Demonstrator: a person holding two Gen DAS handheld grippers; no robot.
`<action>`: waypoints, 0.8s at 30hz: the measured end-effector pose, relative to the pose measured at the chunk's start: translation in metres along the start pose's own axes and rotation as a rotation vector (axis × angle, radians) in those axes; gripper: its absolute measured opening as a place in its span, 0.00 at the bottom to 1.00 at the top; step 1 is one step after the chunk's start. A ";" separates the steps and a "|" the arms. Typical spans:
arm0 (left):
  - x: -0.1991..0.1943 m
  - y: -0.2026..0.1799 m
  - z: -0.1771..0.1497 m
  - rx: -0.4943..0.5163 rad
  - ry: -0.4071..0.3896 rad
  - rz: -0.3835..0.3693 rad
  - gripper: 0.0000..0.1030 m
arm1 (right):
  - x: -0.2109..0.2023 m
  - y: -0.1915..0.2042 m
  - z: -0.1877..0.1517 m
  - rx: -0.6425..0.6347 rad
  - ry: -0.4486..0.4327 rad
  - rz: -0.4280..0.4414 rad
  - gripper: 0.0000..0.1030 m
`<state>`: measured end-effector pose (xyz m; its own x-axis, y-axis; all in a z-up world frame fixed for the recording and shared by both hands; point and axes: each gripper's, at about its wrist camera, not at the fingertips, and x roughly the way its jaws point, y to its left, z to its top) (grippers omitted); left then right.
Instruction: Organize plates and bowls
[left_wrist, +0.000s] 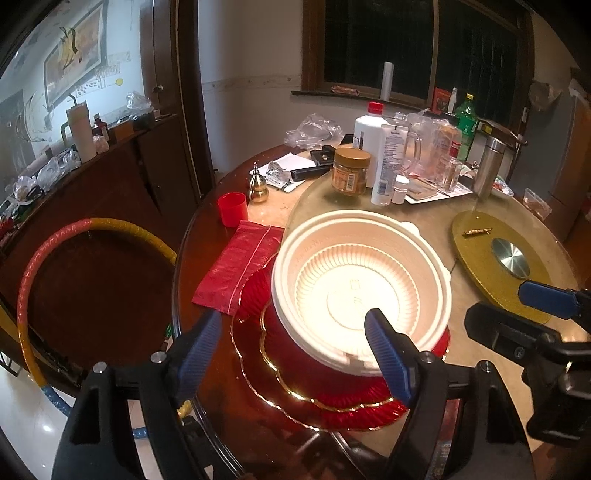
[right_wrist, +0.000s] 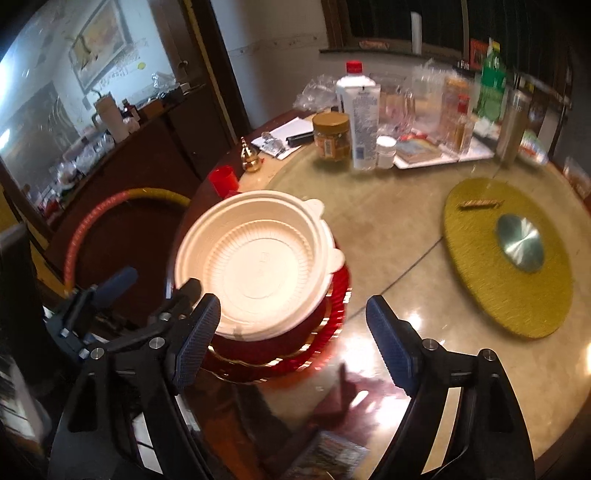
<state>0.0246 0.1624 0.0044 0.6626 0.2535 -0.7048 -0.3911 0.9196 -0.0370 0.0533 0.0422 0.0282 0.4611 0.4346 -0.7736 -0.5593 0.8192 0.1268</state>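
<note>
Stack: white bowl (left_wrist: 364, 291) sits on top of a red bowl (left_wrist: 325, 363), and that sits on the red plates (left_wrist: 343, 410) with wavy gold rims, all near the edge of the round table (left_wrist: 491, 424).
Left gripper (left_wrist: 297, 354): jaws spread wide, gripping nothing. The right finger overlaps the white bowl's near rim in its own view, the left finger hangs off to the side over the table edge.
Right gripper (right_wrist: 293, 343): wide open too and empty, with only glossy tabletop between the fingers; the stack is just ahead-left of it.
Around the stack: red bag (left_wrist: 236, 269) lying flat just left of the plates, red cup (left_wrist: 232, 208) behind it, little gold gourd (left_wrist: 258, 186) beyond that.
Further back: peanut butter jar (left_wrist: 351, 170), white bottle (left_wrist: 371, 129), a clutter of clear containers, green bottle (left_wrist: 466, 122), steel flask (left_wrist: 487, 168).
Right side: gold mat (right_wrist: 508, 254) with a metal disc in the middle, well apart from the stack.
Off the table: hoop (left_wrist: 55, 258) leaning by the dark cabinet.
Hard to tell: how many plates are in the stack. The right wrist view is motion-blurred, so labels back there are unreadable.
</note>
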 end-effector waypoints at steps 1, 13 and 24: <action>-0.001 -0.001 -0.001 0.001 0.001 0.003 0.79 | -0.002 -0.001 -0.002 -0.011 -0.010 -0.009 0.80; -0.007 -0.002 -0.015 -0.030 0.036 -0.018 0.79 | -0.015 -0.032 -0.029 -0.077 -0.069 -0.056 0.80; 0.002 -0.009 -0.020 -0.008 0.082 0.043 1.00 | -0.013 -0.027 -0.036 -0.132 -0.059 -0.068 0.80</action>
<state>0.0167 0.1482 -0.0111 0.5907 0.2668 -0.7615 -0.4234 0.9059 -0.0110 0.0374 0.0008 0.0127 0.5384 0.4041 -0.7395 -0.6091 0.7930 -0.0101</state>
